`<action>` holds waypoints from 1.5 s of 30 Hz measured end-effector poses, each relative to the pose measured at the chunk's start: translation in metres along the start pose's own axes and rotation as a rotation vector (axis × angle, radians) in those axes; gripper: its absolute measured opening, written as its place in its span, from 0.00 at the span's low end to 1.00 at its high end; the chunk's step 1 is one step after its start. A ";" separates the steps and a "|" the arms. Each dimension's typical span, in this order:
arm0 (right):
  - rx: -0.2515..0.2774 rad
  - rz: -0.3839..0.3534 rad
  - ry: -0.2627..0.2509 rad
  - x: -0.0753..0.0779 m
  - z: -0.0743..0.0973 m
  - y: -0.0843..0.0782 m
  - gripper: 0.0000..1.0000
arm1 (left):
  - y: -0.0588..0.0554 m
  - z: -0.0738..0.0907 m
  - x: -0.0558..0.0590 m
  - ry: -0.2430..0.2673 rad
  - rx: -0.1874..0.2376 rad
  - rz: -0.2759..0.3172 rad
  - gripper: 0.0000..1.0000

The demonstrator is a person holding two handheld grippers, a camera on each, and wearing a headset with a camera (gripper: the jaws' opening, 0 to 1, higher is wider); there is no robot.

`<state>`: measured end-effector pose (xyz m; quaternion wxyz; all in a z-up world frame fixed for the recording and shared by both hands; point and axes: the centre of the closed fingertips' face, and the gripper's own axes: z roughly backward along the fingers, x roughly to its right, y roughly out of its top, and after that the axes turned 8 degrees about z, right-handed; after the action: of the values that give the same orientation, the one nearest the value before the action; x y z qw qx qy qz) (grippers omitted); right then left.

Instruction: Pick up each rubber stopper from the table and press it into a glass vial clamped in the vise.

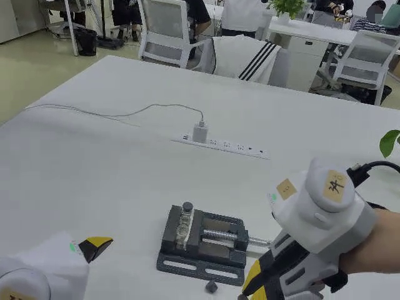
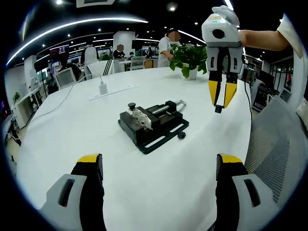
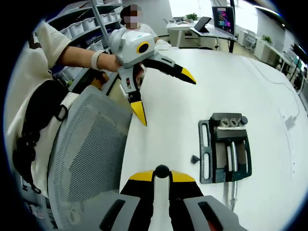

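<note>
Rubber, dark and rounded, the stopper (image 3: 161,171) is pinched at the tips of the right gripper (image 3: 161,176), off to one side of the vise (image 3: 226,147). A second stopper (image 3: 195,159) lies on the white table (image 3: 231,72) just beside the vise base. Clamped in the vise are glass vials (image 3: 230,122), one apparently already capped; the left gripper (image 2: 158,163) is spread wide.

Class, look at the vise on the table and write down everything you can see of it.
The vise is a small, dark, metal-looking bench vise lying flat on the white table. Its slotted base plate carries two jaws, and a silvery threaded screw pokes out at one end. The jaws clamp a row of clear glass vials upright; the end one wears a dark stopper. A loose stopper lies just beside the base.
</note>
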<state>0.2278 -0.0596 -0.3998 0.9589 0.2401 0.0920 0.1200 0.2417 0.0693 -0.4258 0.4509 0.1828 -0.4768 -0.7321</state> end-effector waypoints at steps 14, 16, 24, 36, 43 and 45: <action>-0.075 0.092 -0.037 0.046 0.011 0.014 0.06 | 0.003 0.004 -0.005 0.012 0.006 0.007 0.96; -0.088 0.113 -0.040 0.054 0.011 0.017 0.06 | 0.004 0.005 -0.005 0.013 0.010 0.009 0.96; -0.150 0.190 -0.044 0.076 0.008 0.025 0.06 | 0.003 0.006 -0.004 0.011 0.007 0.015 0.94; -0.212 0.270 -0.035 0.108 -0.003 0.046 0.06 | 0.001 0.010 -0.005 0.020 0.008 0.028 0.94; -0.254 0.300 -0.039 0.126 -0.010 0.052 0.06 | 0.002 0.009 -0.005 0.020 0.016 0.036 0.93; -0.267 0.310 -0.040 0.130 -0.012 0.051 0.06 | 0.002 0.009 -0.005 0.020 0.017 0.035 0.93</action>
<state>0.3390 0.0253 -0.4010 0.9540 0.1243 0.0183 0.2723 0.2392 0.0782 -0.4202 0.4668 0.1855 -0.4817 -0.7181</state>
